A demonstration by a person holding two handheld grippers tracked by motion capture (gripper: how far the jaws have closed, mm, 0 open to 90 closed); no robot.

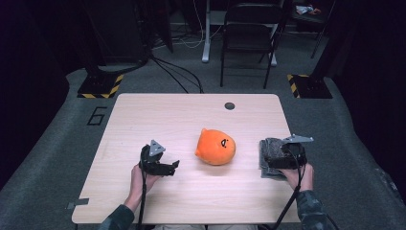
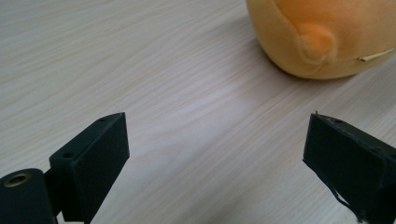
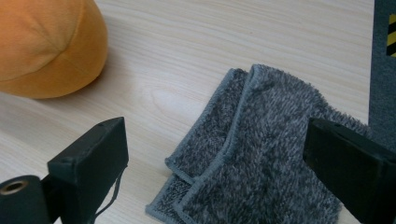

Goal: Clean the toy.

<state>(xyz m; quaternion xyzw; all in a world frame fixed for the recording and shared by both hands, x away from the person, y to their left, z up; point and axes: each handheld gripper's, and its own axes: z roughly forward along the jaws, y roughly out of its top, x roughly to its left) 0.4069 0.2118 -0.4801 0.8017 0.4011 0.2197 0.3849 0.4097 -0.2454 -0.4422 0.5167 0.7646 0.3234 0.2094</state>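
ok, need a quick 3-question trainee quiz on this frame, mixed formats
1. True or false: the right gripper has its jaws clamped on the grey cloth.
2. Which lies between the two grippers on the table? A) a mug B) the orange plush toy C) a book
3. Fill in: the left gripper has its jaws ____.

Key: 1 false, they stand open above it; 2 B; 3 open.
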